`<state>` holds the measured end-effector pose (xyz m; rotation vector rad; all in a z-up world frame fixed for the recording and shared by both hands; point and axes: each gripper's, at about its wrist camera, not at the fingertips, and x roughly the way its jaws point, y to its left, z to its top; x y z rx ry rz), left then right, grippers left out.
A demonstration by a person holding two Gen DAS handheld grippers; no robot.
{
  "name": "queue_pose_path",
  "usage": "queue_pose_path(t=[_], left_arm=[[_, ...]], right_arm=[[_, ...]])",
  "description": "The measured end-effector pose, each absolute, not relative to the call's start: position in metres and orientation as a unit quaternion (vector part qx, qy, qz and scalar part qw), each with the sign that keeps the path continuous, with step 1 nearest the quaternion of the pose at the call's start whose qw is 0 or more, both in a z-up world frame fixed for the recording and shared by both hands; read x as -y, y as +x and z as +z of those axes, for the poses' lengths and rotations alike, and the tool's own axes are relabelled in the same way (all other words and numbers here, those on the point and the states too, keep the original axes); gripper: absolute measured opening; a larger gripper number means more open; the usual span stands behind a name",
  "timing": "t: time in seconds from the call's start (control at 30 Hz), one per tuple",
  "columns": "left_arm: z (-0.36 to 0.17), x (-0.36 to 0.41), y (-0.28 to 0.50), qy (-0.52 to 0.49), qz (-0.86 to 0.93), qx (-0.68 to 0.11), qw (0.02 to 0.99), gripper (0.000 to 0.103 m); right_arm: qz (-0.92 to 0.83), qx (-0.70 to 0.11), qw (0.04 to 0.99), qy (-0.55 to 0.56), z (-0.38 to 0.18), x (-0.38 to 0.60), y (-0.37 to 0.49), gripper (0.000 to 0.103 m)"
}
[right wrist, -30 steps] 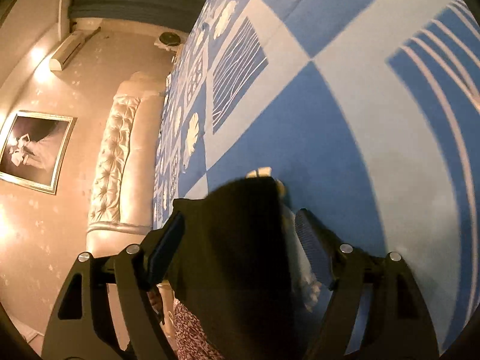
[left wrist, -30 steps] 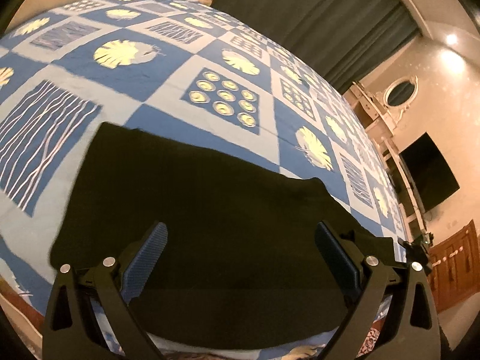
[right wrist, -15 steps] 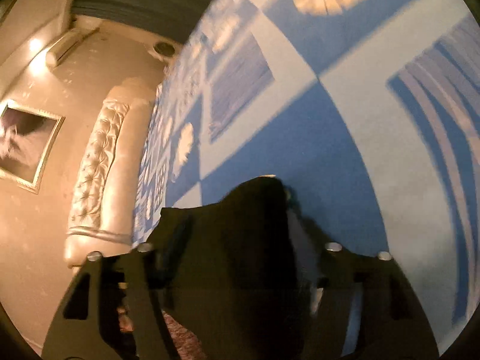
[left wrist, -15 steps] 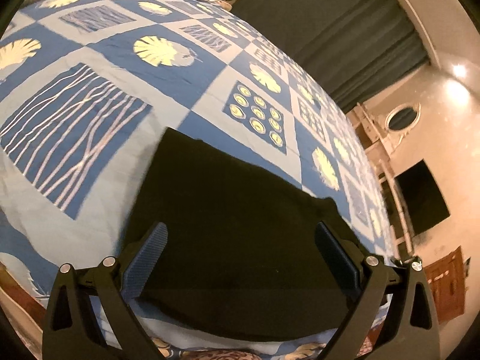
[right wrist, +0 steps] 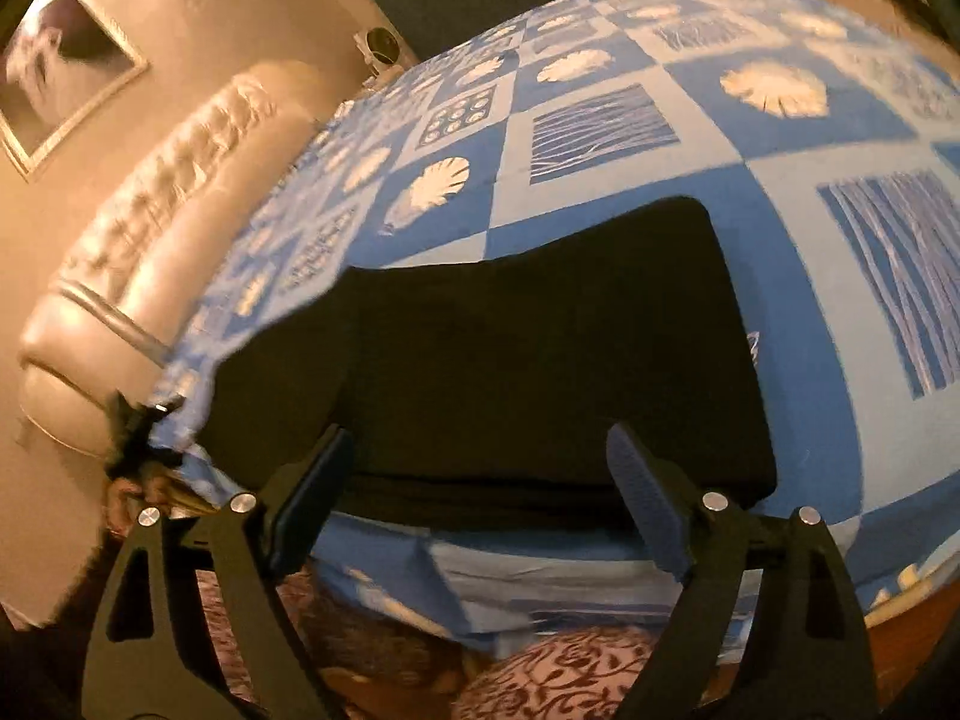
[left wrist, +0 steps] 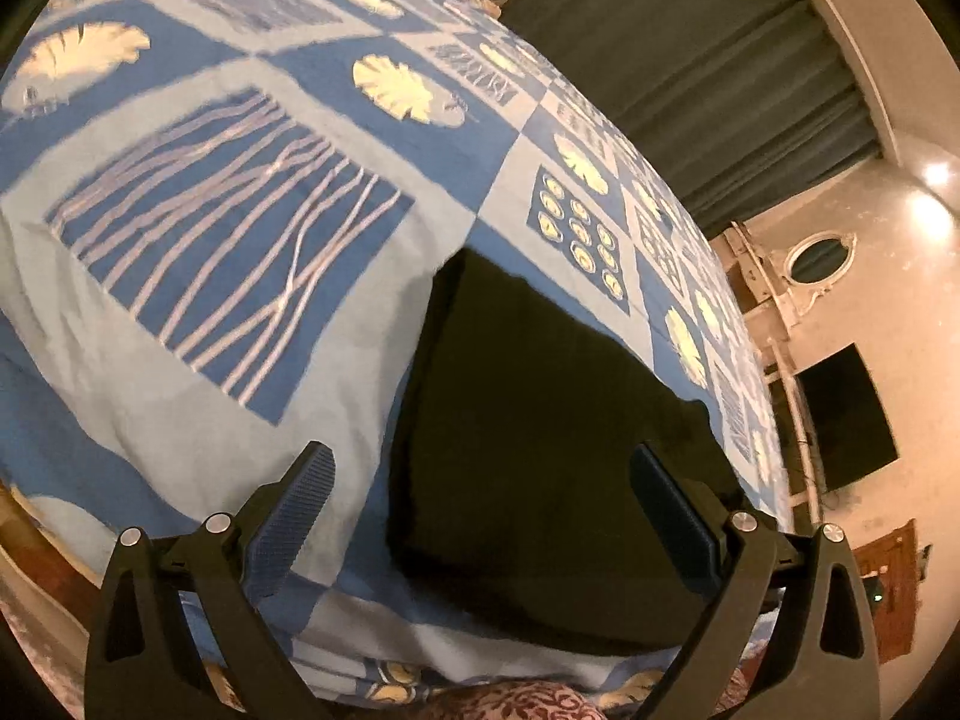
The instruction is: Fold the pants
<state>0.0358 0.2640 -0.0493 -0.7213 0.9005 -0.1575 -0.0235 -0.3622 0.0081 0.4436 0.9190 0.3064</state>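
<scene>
Both grippers held wide open above folded black pants on a patterned bed.

The left gripper point(left wrist: 480, 504) has its blue ribbed fingers spread wide, gripping nothing; the right gripper point(right wrist: 480, 480) is spread the same way, also empty. The pants point(left wrist: 540, 438) lie flat at the near edge of the bedspread point(left wrist: 198, 240), a dark, matte, roughly rectangular slab. In the left view their long axis runs from 6 toward 12 o'clock; in the right view they point(right wrist: 540, 348) stretch from 9 to 3 o'clock. The bedspread is a blue and pale checker with leaf, stripe and dot squares. A tufted headboard point(right wrist: 138, 222) sits at 9 o'clock in the right view, dark curtains point(left wrist: 708, 66) at 1 o'clock in the left.
</scene>
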Motion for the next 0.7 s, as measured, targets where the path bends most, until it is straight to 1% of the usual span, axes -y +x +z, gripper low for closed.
queue_pose_path(t=[0.13, 0.23, 0.33, 0.4, 0.43, 0.47, 0.53, 0.63, 0.7], left_arm=[[-0.064, -0.26, 0.041, -0.382, -0.108, -0.428, 0.812, 0.097], [-0.065, -0.256, 0.045, -0.386, -0.121, -0.423, 0.811, 0.097], [-0.066, -0.252, 0.046, -0.42, -0.141, -0.41, 0.797, 0.097], [-0.068, -0.25, 0.047, -0.423, -0.137, -0.413, 0.795, 0.095], [-0.068, -0.249, 0.047, -0.417, -0.13, -0.417, 0.797, 0.077], [-0.068, -0.249, 0.049, -0.412, -0.126, -0.422, 0.798, 0.048], [-0.073, -0.252, 0.05, -0.401, -0.1, -0.442, 0.796, 0.021], [-0.077, -0.257, 0.046, -0.419, -0.097, -0.438, 0.789, 0.018], [-0.071, -0.255, 0.046, -0.414, -0.095, -0.436, 0.793, 0.016]], right_arm=[[0.143, -0.437, 0.863, 0.208, 0.008, 0.359, -0.025, 0.087], [0.134, -0.436, 0.866, 0.203, 0.007, 0.361, -0.026, 0.087], [0.13, -0.439, 0.864, 0.212, 0.005, 0.364, -0.025, 0.087], [0.129, -0.44, 0.861, 0.222, 0.002, 0.368, -0.022, 0.087], [0.127, -0.44, 0.86, 0.224, 0.002, 0.37, -0.022, 0.087], [0.126, -0.439, 0.86, 0.226, 0.001, 0.371, -0.021, 0.087], [0.125, -0.439, 0.86, 0.226, 0.001, 0.373, -0.021, 0.087], [0.122, -0.44, 0.86, 0.227, -0.001, 0.376, -0.019, 0.087], [0.119, -0.441, 0.86, 0.227, -0.001, 0.376, -0.019, 0.087]])
